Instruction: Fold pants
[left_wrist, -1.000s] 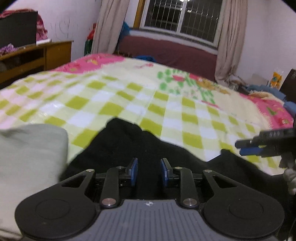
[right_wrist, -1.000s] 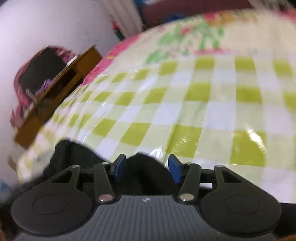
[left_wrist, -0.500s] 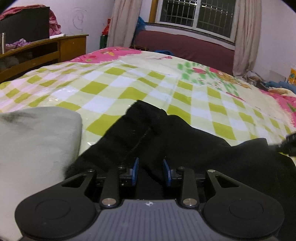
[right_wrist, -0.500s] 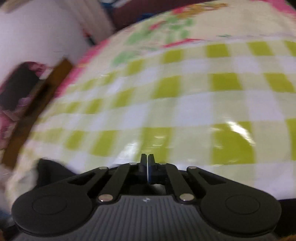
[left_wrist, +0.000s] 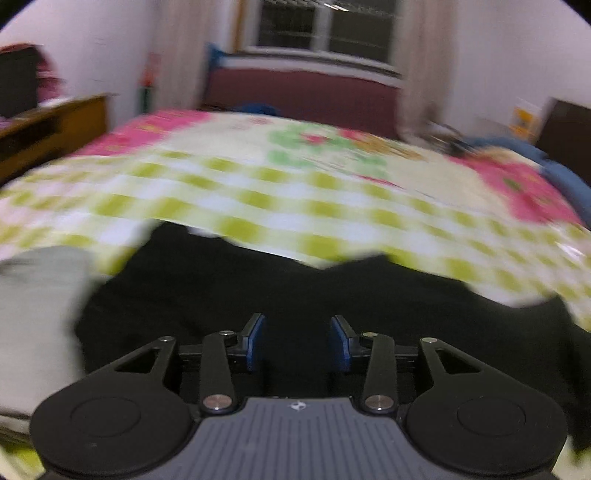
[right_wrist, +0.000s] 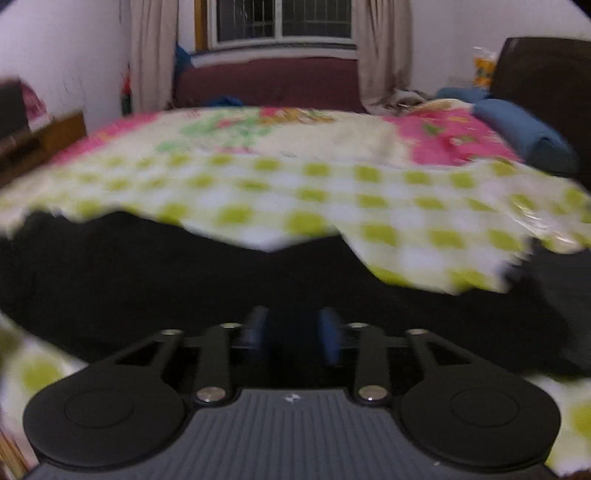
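While both grippers (left_wrist: 298, 341) (right_wrist: 293, 334) open | black pants (left_wrist: 295, 288) lie beneath, ungripped

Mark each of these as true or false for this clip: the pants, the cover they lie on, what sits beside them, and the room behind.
1. The pants are black. True.
2. They lie on a bare wooden floor. False: they lie on a bed cover checked in green and white.
3. A pale grey cloth lies to the left of the pants in the left wrist view. True.
4. The left gripper has its pads pressed together. False: a clear gap shows between them, and the jaws are opening.
5. A window with curtains stands beyond the bed. True.
6. The pillow at the right edge of the bed is red. False: it is blue.
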